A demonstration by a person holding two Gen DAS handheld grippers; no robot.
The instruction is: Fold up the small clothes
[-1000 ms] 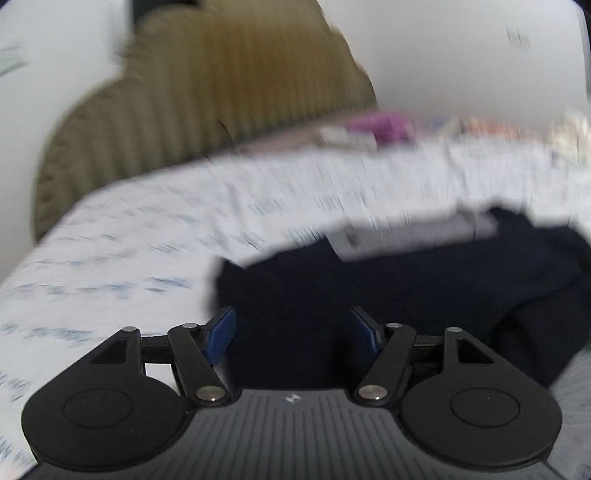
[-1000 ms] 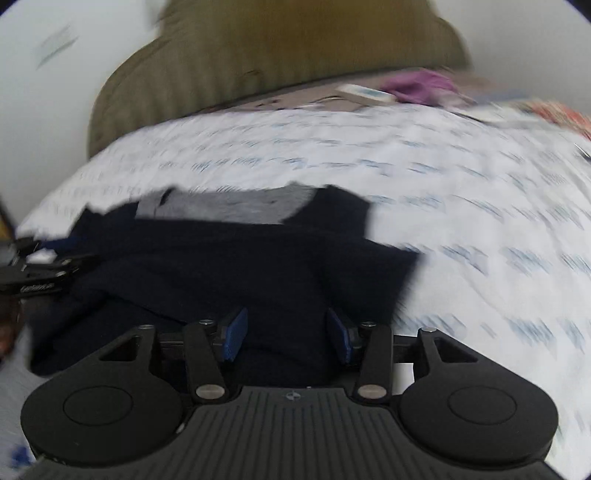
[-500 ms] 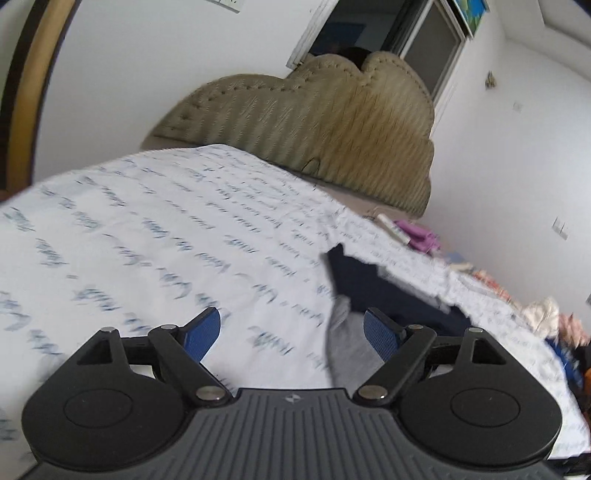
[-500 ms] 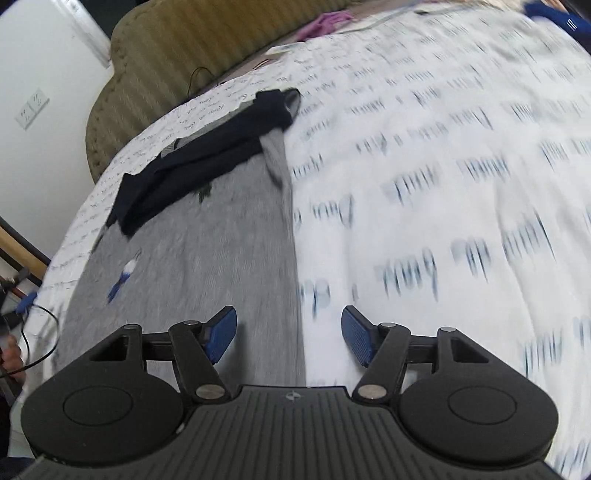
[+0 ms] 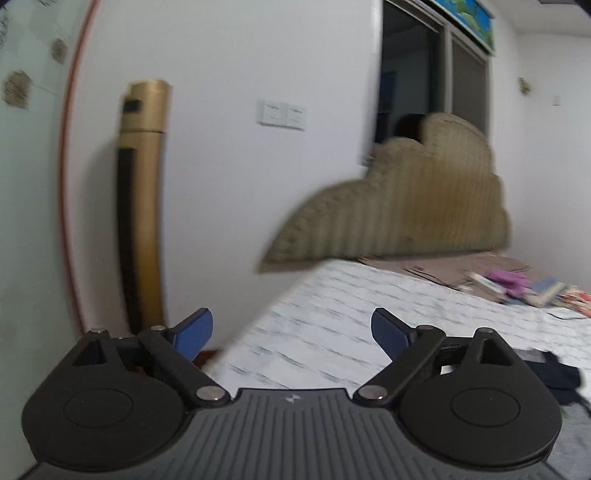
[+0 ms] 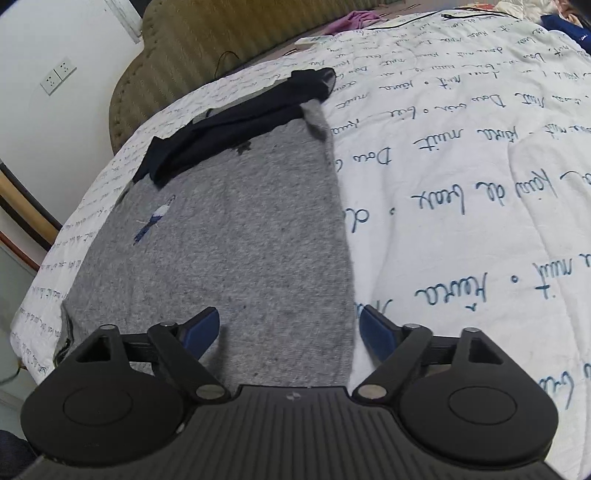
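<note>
A small grey shirt (image 6: 229, 240) with dark navy sleeves (image 6: 236, 114) folded across its far end lies flat on the white bedsheet (image 6: 461, 177). My right gripper (image 6: 290, 328) hovers over the shirt's near right edge, its jaws opening, nothing pinched between the blue pads. My left gripper (image 5: 291, 332) is raised over the bed's corner, facing the wall and headboard, jaws opening and empty. In the left wrist view only a bit of the navy sleeve (image 5: 554, 373) and grey cloth (image 5: 576, 435) shows at the lower right.
A quilted olive headboard (image 5: 406, 214) stands behind the bed. A tall gold appliance (image 5: 142, 206) leans by the wall at left. Purple cloth (image 6: 351, 18), papers and a black cable (image 6: 443, 16) lie near the head of the bed. More clothes (image 6: 561, 22) sit at the far right.
Both grippers let go of the navy sleeves and pulled back with jaws spreading. The left one rose and swung left toward the wall; the right one drew back to the shirt's near edge.
</note>
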